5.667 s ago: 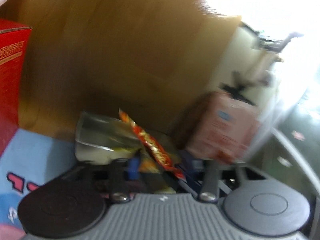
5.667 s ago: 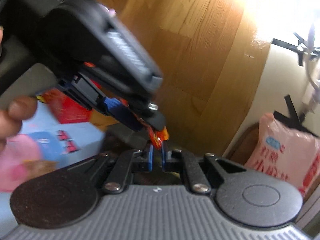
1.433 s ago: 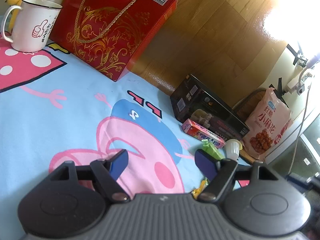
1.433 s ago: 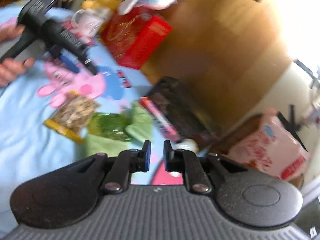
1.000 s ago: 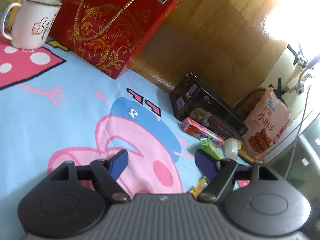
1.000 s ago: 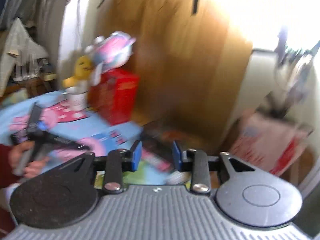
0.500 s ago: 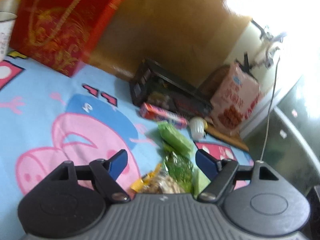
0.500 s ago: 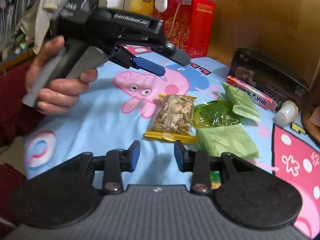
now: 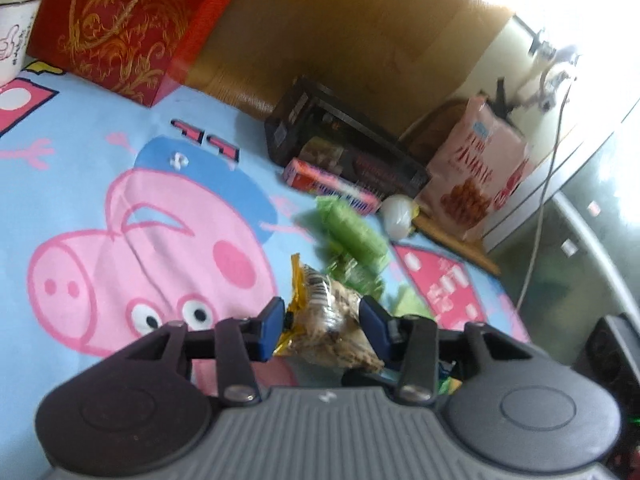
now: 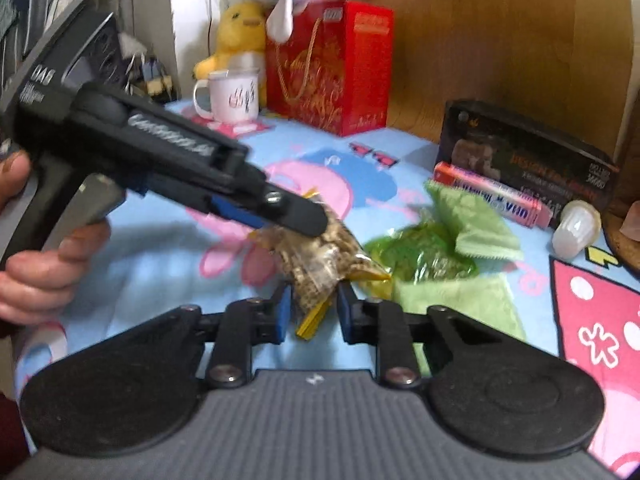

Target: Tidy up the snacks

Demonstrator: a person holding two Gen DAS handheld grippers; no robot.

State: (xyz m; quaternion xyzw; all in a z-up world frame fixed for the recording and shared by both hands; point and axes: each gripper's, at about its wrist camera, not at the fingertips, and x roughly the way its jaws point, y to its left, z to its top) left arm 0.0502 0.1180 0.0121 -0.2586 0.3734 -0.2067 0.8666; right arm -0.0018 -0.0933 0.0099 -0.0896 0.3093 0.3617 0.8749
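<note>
In the left wrist view, the left gripper (image 9: 322, 326) clamps the clear nut packet (image 9: 332, 330) just above the cartoon cloth (image 9: 100, 184); sorting looks barely begun, since green packets (image 9: 352, 236), a pink box (image 9: 332, 188) and a white cup (image 9: 396, 210) lie loose by the dark box (image 9: 340, 148). In the right wrist view, the right gripper (image 10: 310, 314) brackets the packet's (image 10: 320, 264) lower end; whether it grips is unclear. The red bag (image 10: 328, 64) and mug (image 10: 230, 96) stand well apart.

Daylight glare blown out upper right in left view, motion-blurred snacks, fisheye-curved edges, soft shadows
</note>
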